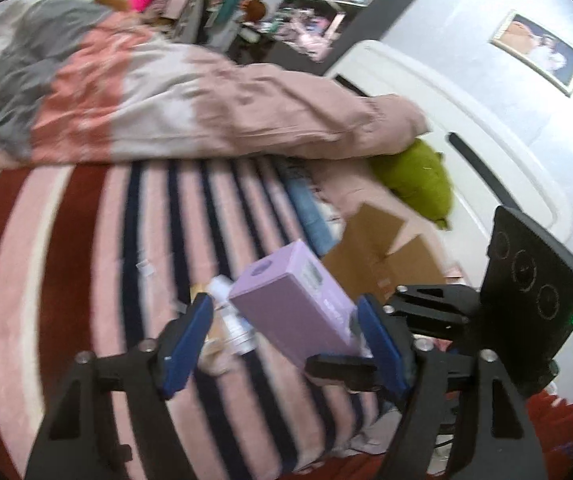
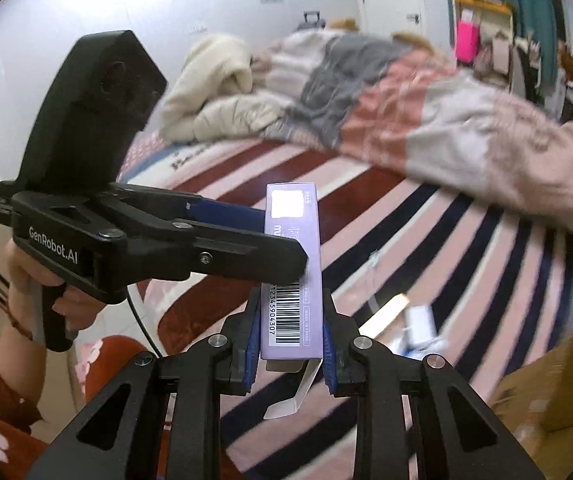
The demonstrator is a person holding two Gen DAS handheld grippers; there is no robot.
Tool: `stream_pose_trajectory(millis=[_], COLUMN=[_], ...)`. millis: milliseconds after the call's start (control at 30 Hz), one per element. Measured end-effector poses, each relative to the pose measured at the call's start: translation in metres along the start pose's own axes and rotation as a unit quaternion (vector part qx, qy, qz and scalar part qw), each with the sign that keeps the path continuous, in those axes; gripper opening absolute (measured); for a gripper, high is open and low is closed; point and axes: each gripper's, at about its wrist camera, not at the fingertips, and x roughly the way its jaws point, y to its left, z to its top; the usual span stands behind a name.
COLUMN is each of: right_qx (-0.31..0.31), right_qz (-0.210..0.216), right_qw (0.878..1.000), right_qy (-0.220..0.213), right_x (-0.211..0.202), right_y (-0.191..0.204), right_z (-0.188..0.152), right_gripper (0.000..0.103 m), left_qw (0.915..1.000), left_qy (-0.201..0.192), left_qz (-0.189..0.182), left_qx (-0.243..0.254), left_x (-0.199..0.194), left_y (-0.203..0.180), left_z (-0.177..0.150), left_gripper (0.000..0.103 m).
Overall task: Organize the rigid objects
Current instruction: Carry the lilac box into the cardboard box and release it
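Note:
A purple box [image 1: 294,300] with a barcode [image 2: 292,276] is held in the air over the striped bed. My right gripper [image 2: 290,344] is shut on its lower end. My left gripper [image 1: 286,320] is open, its blue pads [image 1: 190,336] standing either side of the box; one pad is near or against the box's side. The left gripper also shows in the right wrist view [image 2: 246,232], reaching in from the left to the box. A small white bottle [image 1: 234,320] lies on the bed below.
A cardboard box [image 1: 382,256] sits on the bed to the right, also in the right wrist view [image 2: 566,372]. A rumpled pink and grey quilt [image 1: 158,96] fills the far bed. A green plush [image 1: 418,180] lies by the white headboard [image 1: 426,92]. Small white items [image 2: 418,324] lie on the blanket.

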Motion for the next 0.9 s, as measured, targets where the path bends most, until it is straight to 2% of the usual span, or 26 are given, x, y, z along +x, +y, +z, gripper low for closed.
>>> stream_pose_trajectory(millis=[33, 300, 467, 667, 800, 900], right_qx=[-0.001, 0.043, 0.105, 0.155, 0.165, 0.174], right_qz=[-0.004, -0.049, -0.062, -0.080, -0.092, -0.113], right_qw=[1.000, 0.997, 0.992, 0.984, 0.980, 0.975], right_qy=[-0.006, -0.033, -0.018, 0.036, 0.060, 0.073], right_x=[-0.008, -0.078, -0.113, -0.119, -0.114, -0.107], right_y=[-0.004, -0.071, -0.120, -0.162, -0.168, -0.172], right_z=[0.000, -0.020, -0.044, -0.071, -0.082, -0.085], right_gripper=[0.020, 0.020, 0.020, 0.021, 0.022, 0.026], left_qw=[0.9999, 0.9961, 0.9907, 0.9830, 0.9793, 0.9797], left_qy=[0.003, 0.049, 0.101, 0.161, 0.177, 0.172], left_qz=[-0.009, -0.035, -0.049, -0.033, -0.008, 0.000], left_qx=[0.007, 0.064, 0.078, 0.081, 0.097, 0.103], left_x=[0.004, 0.080, 0.139, 0.185, 0.196, 0.187], left_y=[-0.009, -0.089, -0.124, -0.141, -0.148, -0.148], left_z=[0.005, 0.042, 0.050, 0.042, 0.036, 0.035], left_gripper=[0.057, 0.057, 0.057, 0.057, 0.058, 0.064])
